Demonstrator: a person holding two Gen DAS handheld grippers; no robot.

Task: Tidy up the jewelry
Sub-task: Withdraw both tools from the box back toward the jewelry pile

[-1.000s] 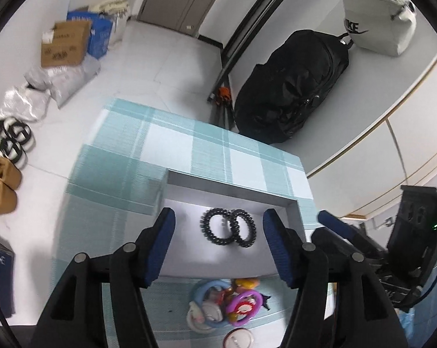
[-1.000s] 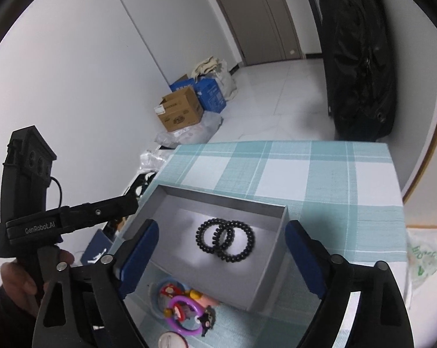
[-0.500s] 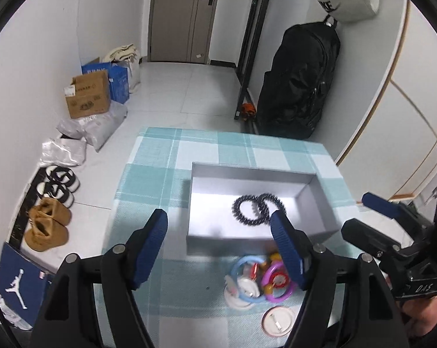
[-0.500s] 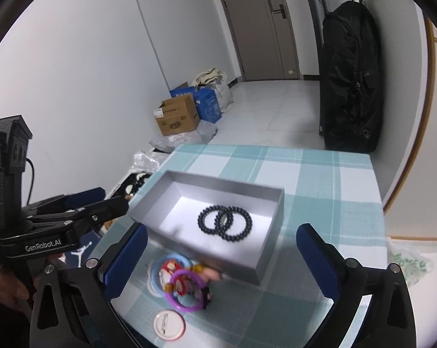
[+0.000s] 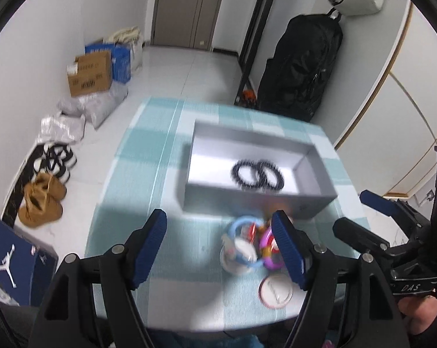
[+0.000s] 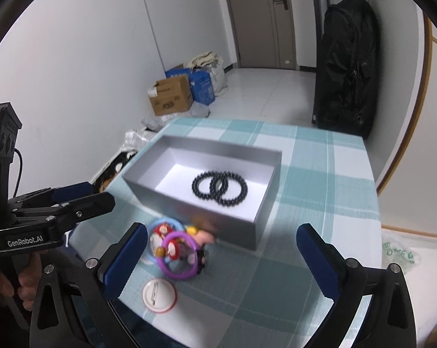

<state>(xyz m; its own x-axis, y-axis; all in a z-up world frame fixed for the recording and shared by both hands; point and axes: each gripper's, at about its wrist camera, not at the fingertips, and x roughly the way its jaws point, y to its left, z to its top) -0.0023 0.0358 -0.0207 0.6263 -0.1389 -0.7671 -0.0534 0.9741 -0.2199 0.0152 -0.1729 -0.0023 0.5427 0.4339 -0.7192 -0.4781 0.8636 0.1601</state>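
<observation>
Bracelets in box, beyond open right gripper.

Blurred trinket pile, details unreadable

Two black bead bracelets overlap inside grey box.

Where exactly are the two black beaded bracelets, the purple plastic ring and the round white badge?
Two black beaded bracelets (image 6: 220,187): right wrist view, where they overlap.
Purple plastic ring (image 6: 172,272): right wrist view, near rim.
Round white badge (image 6: 159,295): right wrist view, face centre.
</observation>
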